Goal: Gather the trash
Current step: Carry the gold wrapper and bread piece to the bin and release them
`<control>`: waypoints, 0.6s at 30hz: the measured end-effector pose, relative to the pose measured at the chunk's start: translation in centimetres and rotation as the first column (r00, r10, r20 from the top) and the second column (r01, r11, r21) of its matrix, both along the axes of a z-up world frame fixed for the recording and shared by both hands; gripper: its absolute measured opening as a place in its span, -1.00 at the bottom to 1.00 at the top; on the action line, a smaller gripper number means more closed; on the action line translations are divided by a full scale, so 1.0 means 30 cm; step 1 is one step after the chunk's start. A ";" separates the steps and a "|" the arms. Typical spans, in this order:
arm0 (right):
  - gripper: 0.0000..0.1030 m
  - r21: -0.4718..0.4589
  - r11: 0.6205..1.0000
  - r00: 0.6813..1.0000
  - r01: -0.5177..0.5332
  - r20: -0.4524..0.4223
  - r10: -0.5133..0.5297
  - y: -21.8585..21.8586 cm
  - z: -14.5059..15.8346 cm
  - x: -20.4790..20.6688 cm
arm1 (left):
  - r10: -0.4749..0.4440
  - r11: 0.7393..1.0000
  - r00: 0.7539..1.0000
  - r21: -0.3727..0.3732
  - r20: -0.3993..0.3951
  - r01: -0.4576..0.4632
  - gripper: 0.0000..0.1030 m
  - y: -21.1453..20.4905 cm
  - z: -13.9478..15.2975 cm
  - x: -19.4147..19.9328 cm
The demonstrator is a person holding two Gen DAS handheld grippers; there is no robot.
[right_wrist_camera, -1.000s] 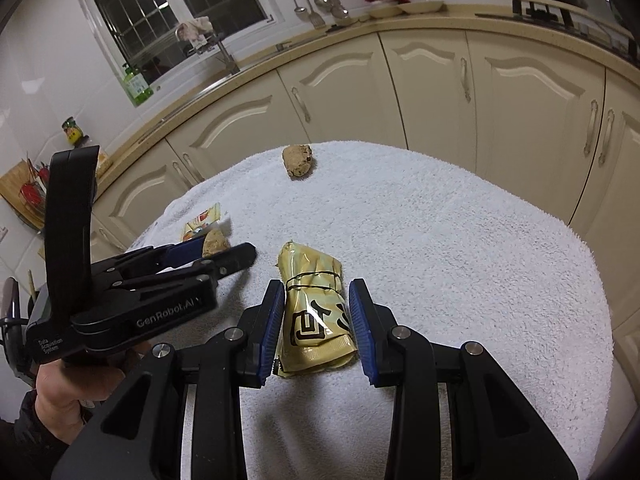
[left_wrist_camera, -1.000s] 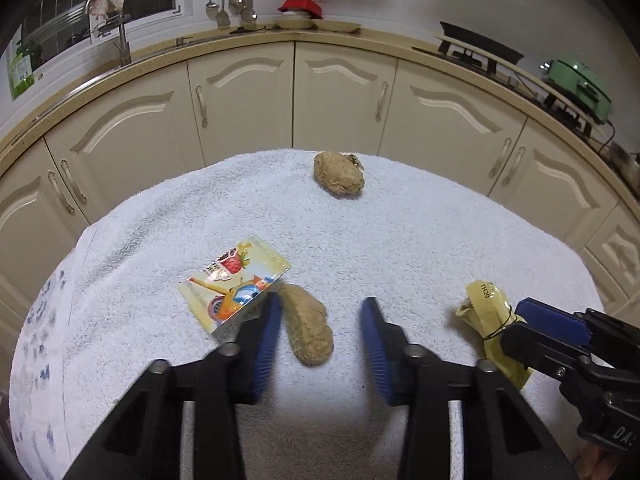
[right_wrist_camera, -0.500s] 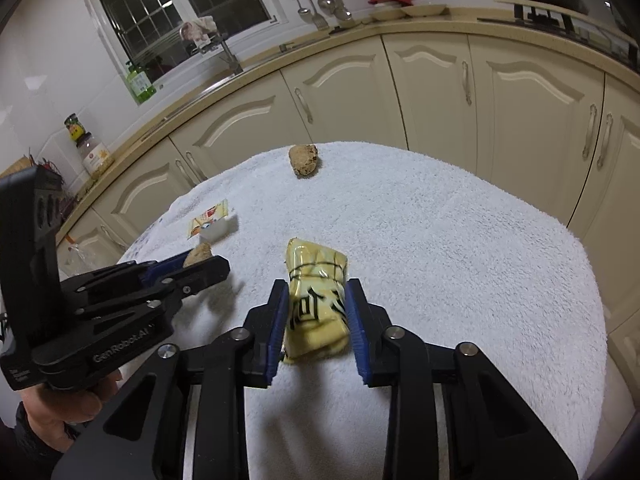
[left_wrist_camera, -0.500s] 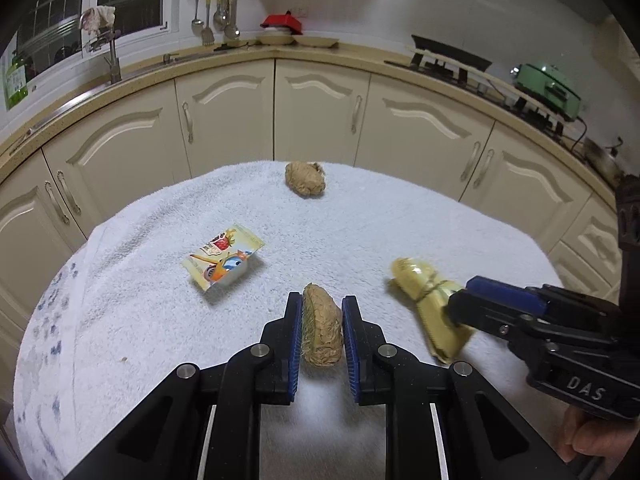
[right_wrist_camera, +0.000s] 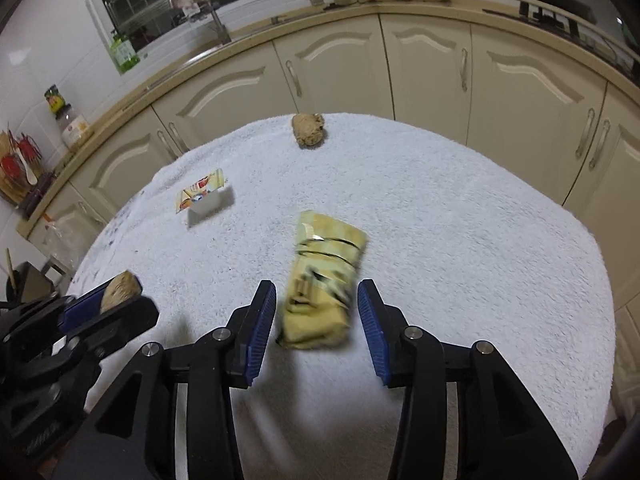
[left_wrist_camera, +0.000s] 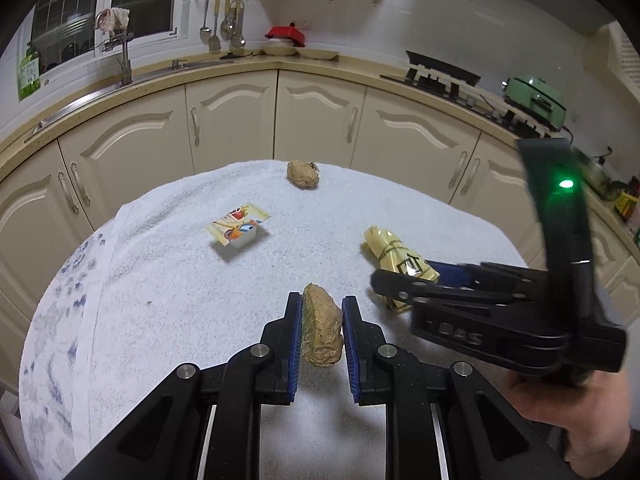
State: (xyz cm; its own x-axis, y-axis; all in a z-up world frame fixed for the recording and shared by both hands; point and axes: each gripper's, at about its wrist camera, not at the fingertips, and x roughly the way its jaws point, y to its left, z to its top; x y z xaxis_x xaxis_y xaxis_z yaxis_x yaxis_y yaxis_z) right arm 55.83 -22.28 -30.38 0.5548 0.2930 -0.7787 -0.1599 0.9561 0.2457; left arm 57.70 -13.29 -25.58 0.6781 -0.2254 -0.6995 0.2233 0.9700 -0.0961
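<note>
Brown and fibrous, a crumpled wad of paper trash [left_wrist_camera: 322,332] sits clamped between the blue pads of the left hand-held gripper [left_wrist_camera: 322,330], lifted just clear of the white terry towel [left_wrist_camera: 180,280] that covers the round tabletop. To the right of that wad, the yellow foil wrapper tied with dark string [right_wrist_camera: 320,280] lies lengthwise between the fingers of the right hand-held gripper [right_wrist_camera: 316,320]; its jaws have just been opening and now stand apart, with a gap on either side of the wrapper, which looks blurred. A person's hand [left_wrist_camera: 568,412] grips the right tool's handle. Beyond the clamped wad and to its left, a small white tub with a colourful printed peel-off lid [left_wrist_camera: 238,228] rests on the towel. Farther off still, near the towel's far edge, lies a second brown crumpled wad [left_wrist_camera: 303,174]. Cream cabinet doors [left_wrist_camera: 320,116] curve behind it.
</note>
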 end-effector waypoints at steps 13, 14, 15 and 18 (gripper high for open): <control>-0.50 0.007 1.000 0.997 -0.023 0.071 0.022 -0.005 0.055 -0.171 | -0.005 1.000 0.998 -0.025 0.061 0.006 -0.71 0.060 0.109 -0.217; -0.52 0.008 1.000 0.997 -0.026 0.074 0.025 -0.007 0.064 -0.191 | -0.009 1.000 0.998 -0.028 0.061 0.010 -0.71 0.057 0.110 -0.235; -0.52 0.004 1.000 0.997 -0.029 0.070 0.028 -0.009 0.068 -0.211 | -0.013 0.999 0.998 -0.029 0.061 0.015 -0.71 0.053 0.108 -0.252; -0.44 -0.029 0.999 0.999 -0.020 0.032 0.021 -0.008 0.042 -0.237 | -0.027 0.999 0.999 -0.044 0.047 0.029 -0.71 0.042 0.104 -0.301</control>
